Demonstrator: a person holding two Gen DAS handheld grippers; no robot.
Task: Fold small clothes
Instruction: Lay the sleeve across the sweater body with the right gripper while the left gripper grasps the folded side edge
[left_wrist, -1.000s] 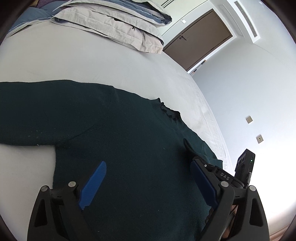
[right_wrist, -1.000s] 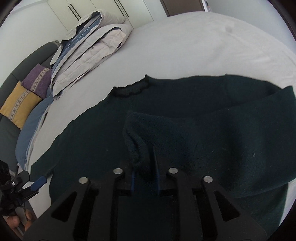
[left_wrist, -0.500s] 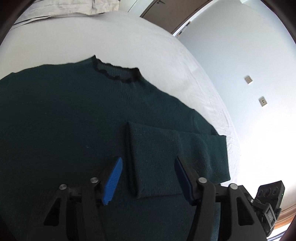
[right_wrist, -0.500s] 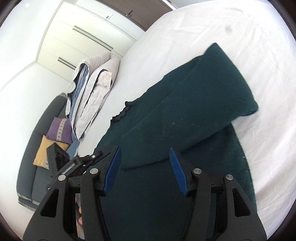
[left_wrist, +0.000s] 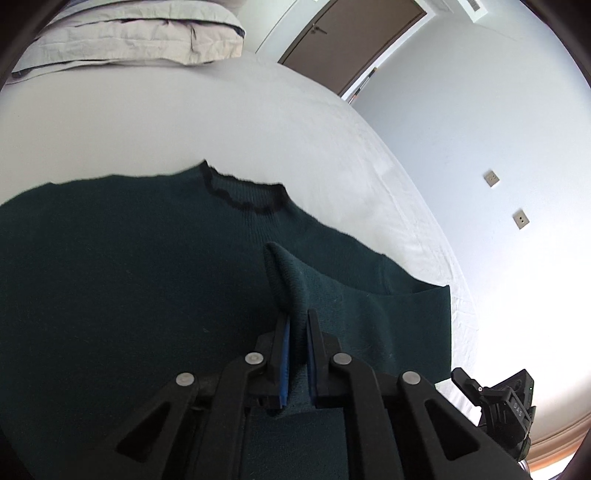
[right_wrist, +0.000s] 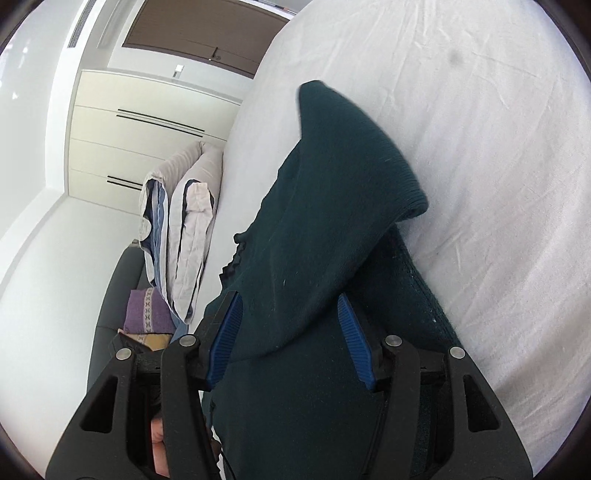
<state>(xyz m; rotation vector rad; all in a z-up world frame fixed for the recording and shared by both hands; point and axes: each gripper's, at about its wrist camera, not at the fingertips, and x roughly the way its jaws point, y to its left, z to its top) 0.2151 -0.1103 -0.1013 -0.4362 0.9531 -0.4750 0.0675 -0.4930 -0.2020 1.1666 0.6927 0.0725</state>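
left wrist view: the white bed (left_wrist: 192, 122) fills most of the frame, with bare sheet beyond the dark green sweater (left_wrist: 110, 266) up to the folded bedding (left_wrist: 129, 40) near the far edge, and a strip of free sheet along the right edge below the pale wall. the sweater lies flat, collar (left_wrist: 243, 192) pointing away, its right sleeve (left_wrist: 354, 314) folded across the body. the left gripper (left_wrist: 296, 332) tilts down over the sweater and its 2 blue pads (left_wrist: 283, 354) are pinched tight on the sleeve's cuff end, which bunches up just ahead of the tips. a corner of the right gripper (left_wrist: 506, 398) shows at the lower right, off the bed's edge.

in the right wrist view the frame is rolled, so the bed runs up the right side, with wide empty sheet beside the sweater's hem. the right gripper (right_wrist: 291, 332) hovers low over the sweater, jaws about halfway apart; the folded sleeve's edge runs between the pads without being pressed. a dark sofa (right_wrist: 110, 295) with a purple cushion (right_wrist: 147, 310) stands past the bedding.
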